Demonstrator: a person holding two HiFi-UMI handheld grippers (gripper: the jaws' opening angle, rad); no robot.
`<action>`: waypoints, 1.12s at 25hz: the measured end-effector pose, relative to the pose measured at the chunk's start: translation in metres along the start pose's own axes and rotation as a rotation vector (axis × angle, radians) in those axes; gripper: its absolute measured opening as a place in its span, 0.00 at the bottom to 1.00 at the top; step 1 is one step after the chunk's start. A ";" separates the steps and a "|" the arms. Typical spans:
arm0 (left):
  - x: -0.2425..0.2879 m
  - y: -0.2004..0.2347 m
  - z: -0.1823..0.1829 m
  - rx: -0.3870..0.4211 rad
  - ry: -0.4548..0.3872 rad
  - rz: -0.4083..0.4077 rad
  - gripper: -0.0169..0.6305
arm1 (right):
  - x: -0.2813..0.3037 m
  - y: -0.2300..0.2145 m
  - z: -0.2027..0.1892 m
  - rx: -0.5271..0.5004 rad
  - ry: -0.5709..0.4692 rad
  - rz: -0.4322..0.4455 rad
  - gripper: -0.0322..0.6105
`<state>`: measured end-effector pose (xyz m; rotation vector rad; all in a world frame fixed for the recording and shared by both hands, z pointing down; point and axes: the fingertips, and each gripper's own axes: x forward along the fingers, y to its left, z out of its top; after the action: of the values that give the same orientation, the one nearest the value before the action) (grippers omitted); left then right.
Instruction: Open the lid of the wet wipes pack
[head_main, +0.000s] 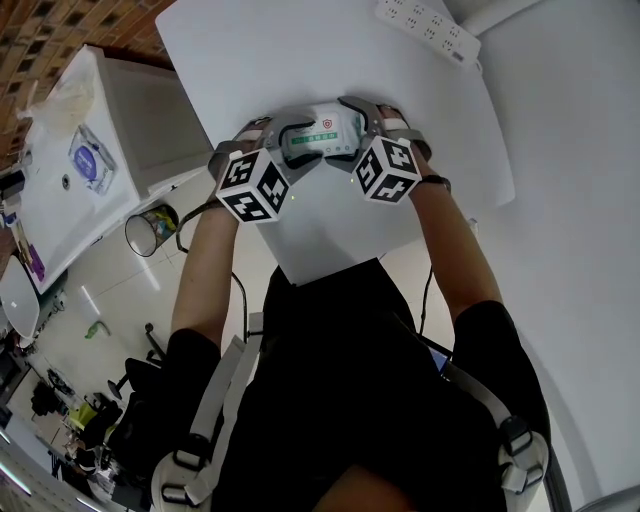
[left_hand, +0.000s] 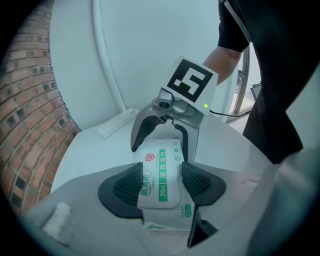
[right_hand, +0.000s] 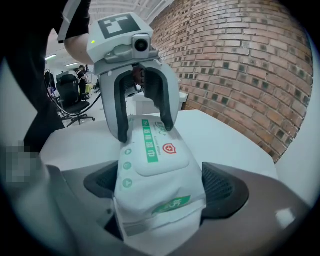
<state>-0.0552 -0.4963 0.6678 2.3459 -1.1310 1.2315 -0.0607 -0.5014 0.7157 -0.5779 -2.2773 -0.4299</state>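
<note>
Presently, holding step: left gripper (left_hand: 162, 180) clamps pack (head_main: 322, 138) at one end, right gripper (right_hand: 162, 185) clamps opposite end. Lid (right_hand: 162, 155) closed, between both. Next, likely: release one gripper, catch lid edge, lift.

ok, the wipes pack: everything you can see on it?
The wet wipes pack is a soft white film pouch with a green printed stripe and a red shield mark. Its flat white lid on top is shut. Face up, it is held over the white table: the left gripper clamps one end, the right gripper the other. Whether it touches the table is unclear.
</note>
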 end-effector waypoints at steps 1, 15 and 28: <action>0.001 0.000 -0.001 0.009 0.006 -0.007 0.42 | 0.000 0.000 0.000 -0.001 0.001 0.000 0.83; 0.004 0.007 0.000 -0.098 0.001 -0.165 0.36 | 0.001 -0.001 -0.001 0.018 -0.010 -0.015 0.83; -0.002 0.011 0.007 -0.233 -0.084 -0.268 0.32 | 0.003 0.000 -0.007 -0.032 0.030 -0.012 0.82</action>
<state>-0.0597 -0.5064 0.6601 2.2959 -0.8929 0.8679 -0.0585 -0.5038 0.7220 -0.5699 -2.2504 -0.4786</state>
